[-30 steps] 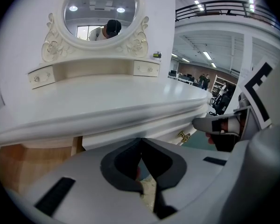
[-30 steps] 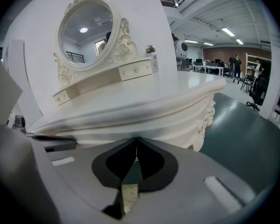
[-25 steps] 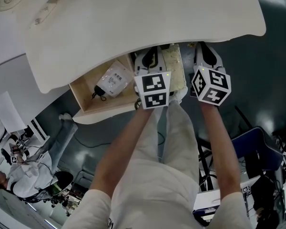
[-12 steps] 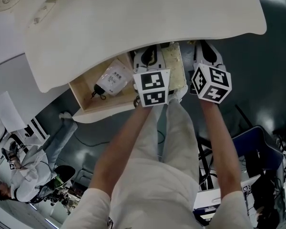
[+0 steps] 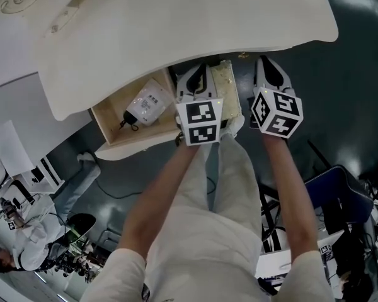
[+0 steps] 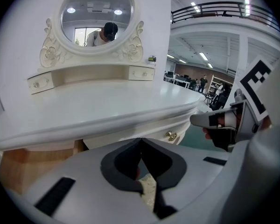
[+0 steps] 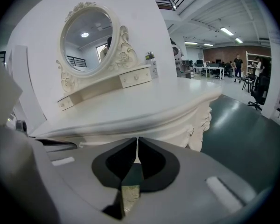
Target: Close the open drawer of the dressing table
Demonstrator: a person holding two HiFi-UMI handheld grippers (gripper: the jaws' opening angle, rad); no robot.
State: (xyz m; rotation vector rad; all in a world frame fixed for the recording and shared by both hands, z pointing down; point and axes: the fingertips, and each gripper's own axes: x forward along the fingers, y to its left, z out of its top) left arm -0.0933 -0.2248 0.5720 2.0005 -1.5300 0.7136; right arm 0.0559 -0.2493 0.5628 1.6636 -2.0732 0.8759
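Note:
The white dressing table (image 5: 176, 30) fills the top of the head view. Its drawer (image 5: 104, 122) stands pulled out beneath the top, with a wooden inside and a cream front (image 5: 132, 151). A white packet with a black cable (image 5: 148, 102) lies in it. My left gripper (image 5: 200, 70) is over the drawer's right end, jaws shut and empty (image 6: 140, 141). To its right, my right gripper (image 5: 265, 61) hangs beside the drawer near a brass knob (image 5: 242, 55), also shut and empty (image 7: 137, 139). Whether either gripper touches the drawer is hidden.
An oval mirror (image 6: 95, 13) and small upper drawers stand at the back of the table top. Dark green floor (image 5: 340, 93) lies to the right. A seated person (image 5: 25, 244) is at the lower left, a blue bag (image 5: 334, 194) at the lower right.
Only the head view has shifted a little. Both grippers stay shut in about the same place, and the drawer stands as far out as before.

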